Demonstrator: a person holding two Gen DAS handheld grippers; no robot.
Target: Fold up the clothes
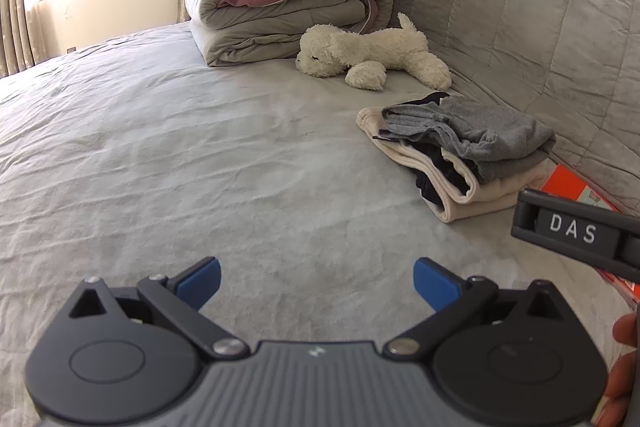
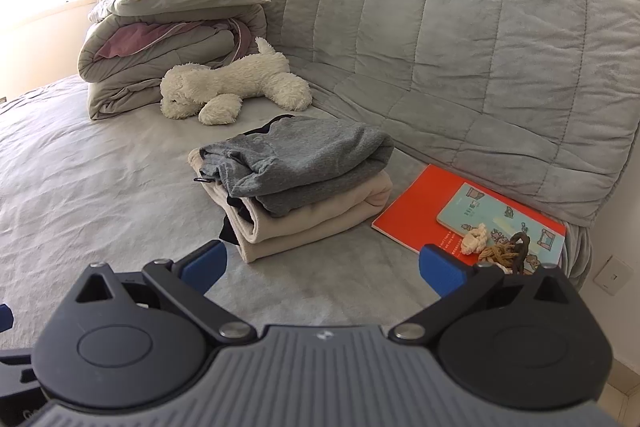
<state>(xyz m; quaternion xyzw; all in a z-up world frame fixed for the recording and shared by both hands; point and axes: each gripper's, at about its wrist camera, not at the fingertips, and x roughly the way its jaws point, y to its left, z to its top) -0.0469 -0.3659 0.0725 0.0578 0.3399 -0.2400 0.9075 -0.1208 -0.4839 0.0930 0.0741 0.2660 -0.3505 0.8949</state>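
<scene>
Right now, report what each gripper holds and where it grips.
Nothing is held. Left gripper and right gripper are both open and empty above the bed.

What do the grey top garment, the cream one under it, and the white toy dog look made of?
Grey garment: probably fine knit jersey, matte, softly creased. Cream garment: thicker, looks like fleece, rounded folds. Toy dog: shaggy plush pile.

bedsheet (image 1: 200, 155): matt wrinkled cloth | plush dog (image 2: 232, 83): shaggy fleece | grey sweater (image 2: 304, 155): soft knit | red notebook (image 2: 416, 211): smooth paper cover
</scene>
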